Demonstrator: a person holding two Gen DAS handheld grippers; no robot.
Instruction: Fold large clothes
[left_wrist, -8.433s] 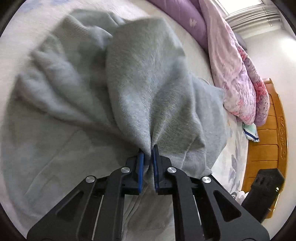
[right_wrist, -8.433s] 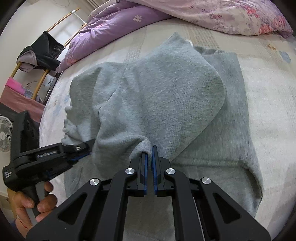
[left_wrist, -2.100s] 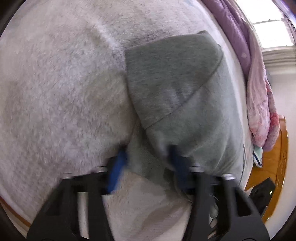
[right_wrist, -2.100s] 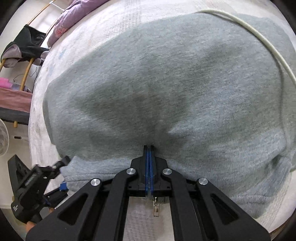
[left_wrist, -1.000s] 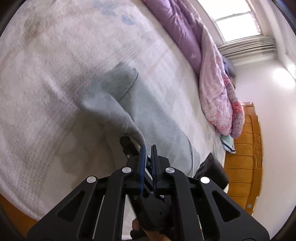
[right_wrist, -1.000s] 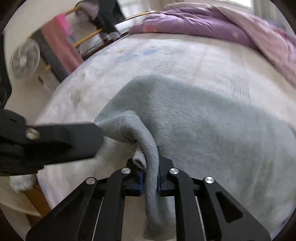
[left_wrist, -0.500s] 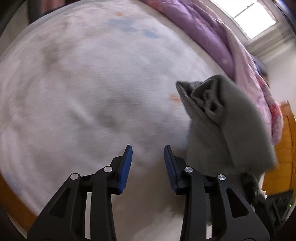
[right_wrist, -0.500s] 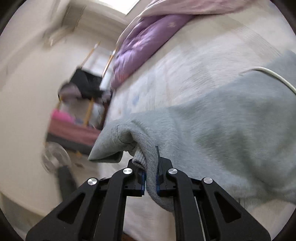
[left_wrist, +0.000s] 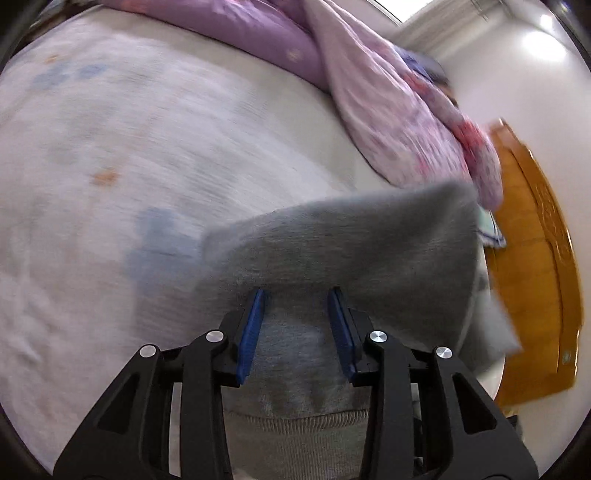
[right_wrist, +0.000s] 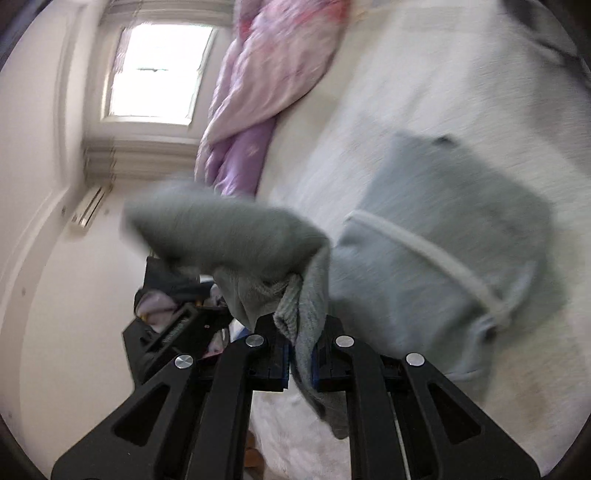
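The grey sweatshirt (left_wrist: 343, 254) is folded into a thick bundle and held up over the pale bed sheet (left_wrist: 110, 155). My left gripper (left_wrist: 296, 325) is open, its blue pads either side of the sweatshirt's lower part near the ribbed hem (left_wrist: 299, 432), not gripping. My right gripper (right_wrist: 298, 360) is shut on a bunched ribbed edge of the sweatshirt (right_wrist: 443, 258); the rest drapes onto the bed (right_wrist: 424, 92), with a white drawstring (right_wrist: 436, 254) across it. The left gripper's black body (right_wrist: 166, 332) shows behind.
A purple and pink floral quilt (left_wrist: 369, 92) lies along the far side of the bed. A wooden headboard (left_wrist: 535, 266) stands at the right. In the right wrist view, a window (right_wrist: 155, 70) and a wall unit (right_wrist: 88, 210) show.
My left gripper, open since half a second ago, has swung over so the sweatshirt lies between its pads. My right gripper has lifted and tilted, still gripping the ribbed edge.
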